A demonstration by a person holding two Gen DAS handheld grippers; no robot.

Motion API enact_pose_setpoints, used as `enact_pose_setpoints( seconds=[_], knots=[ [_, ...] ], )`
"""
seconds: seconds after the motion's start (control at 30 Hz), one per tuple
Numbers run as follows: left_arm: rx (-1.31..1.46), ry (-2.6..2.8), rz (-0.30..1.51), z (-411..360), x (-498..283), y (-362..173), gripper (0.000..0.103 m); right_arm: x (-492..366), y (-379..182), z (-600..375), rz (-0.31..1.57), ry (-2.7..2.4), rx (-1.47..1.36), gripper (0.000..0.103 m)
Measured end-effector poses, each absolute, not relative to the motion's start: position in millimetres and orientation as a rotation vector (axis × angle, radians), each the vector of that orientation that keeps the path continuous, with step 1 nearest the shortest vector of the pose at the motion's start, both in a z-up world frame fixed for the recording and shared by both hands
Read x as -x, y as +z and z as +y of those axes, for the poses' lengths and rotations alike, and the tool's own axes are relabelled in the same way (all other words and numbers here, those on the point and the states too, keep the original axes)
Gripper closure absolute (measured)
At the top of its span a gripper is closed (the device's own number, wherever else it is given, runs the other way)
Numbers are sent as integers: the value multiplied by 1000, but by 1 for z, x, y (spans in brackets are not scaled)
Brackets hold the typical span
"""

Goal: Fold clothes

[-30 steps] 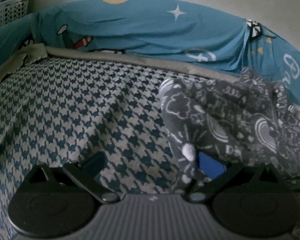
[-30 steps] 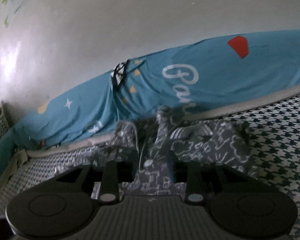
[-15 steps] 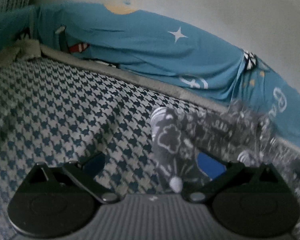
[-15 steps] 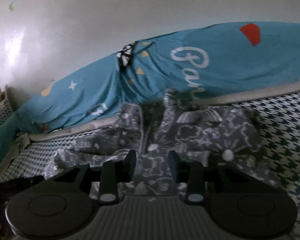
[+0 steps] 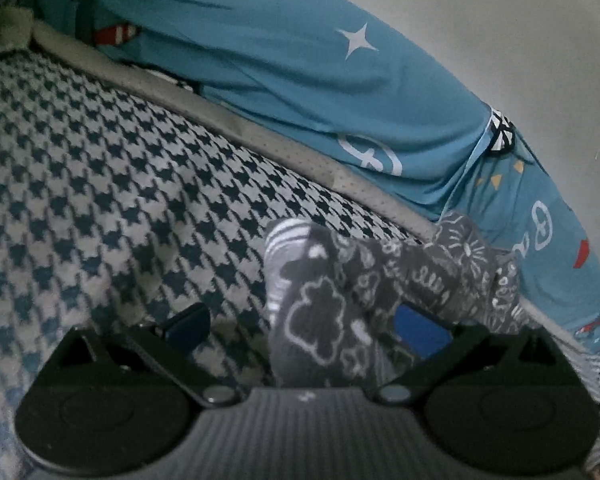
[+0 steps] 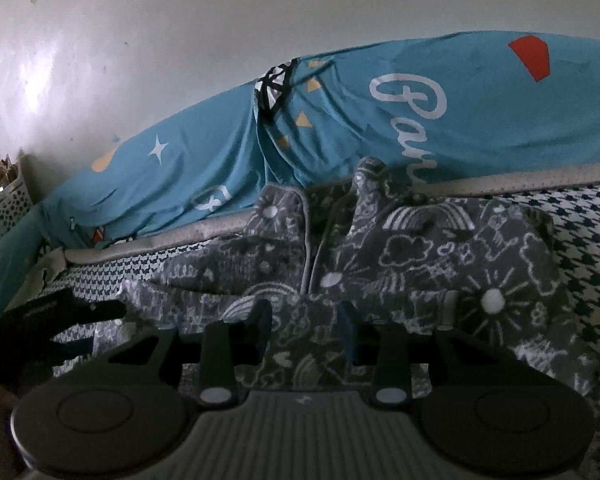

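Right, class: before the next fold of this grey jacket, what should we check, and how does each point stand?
1. Check the left gripper is open: ok.
2. Check the sleeve lies in its opening: ok.
3. Check the right gripper holds the jacket: cannot tell.
4. Check the jacket lies flat on the cover: not ok, rumpled.
5. Check the two grippers are apart: ok.

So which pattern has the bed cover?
Dark blue and white houndstooth bed cover, clearest in the left wrist view.
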State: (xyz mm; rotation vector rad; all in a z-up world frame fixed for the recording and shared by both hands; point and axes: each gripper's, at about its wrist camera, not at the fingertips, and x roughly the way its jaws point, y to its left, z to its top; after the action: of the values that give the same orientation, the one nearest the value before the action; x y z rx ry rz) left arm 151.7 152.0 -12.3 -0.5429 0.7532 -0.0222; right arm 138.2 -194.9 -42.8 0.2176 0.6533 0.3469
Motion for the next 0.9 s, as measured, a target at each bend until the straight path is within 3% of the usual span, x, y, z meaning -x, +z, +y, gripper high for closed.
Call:
enact_pose_setpoints(
  seconds=[0.13,0.2,0.23,0.27,0.33,0.4,0.47,0.53,0.73,0.9],
  knots=[
    [553,-61,753,153,-164,-16,2,-141,-46,-194,664,352,-218,66],
    [554,-85,751,152,-168,-17,7,-142,-47,-193,669,352,-219,66],
    [555,-96,750,152,-170,-17,16,-143,-48,-193,671,352,-220,66],
    [555,-108,749,152,-173,-17,35,-143,-48,-193,673,352,-220,66],
    [558,-137,755,148,-176,-18,52,-145,-50,-192,677,353,-221,66],
    [526,-133,742,138,-175,-15,60,-146,-51,-191,682,353,-222,66],
    [450,-99,707,127,-172,-8,79,-147,-52,-190,686,353,-223,66],
    [376,-57,650,117,-168,3,87,-149,-53,-190,690,354,-223,66],
    [57,46,486,77,-156,28,90,-149,-56,-190,692,358,-226,66],
    [35,75,524,88,-174,21,90,-149,-60,-192,703,349,-234,66]
  ],
)
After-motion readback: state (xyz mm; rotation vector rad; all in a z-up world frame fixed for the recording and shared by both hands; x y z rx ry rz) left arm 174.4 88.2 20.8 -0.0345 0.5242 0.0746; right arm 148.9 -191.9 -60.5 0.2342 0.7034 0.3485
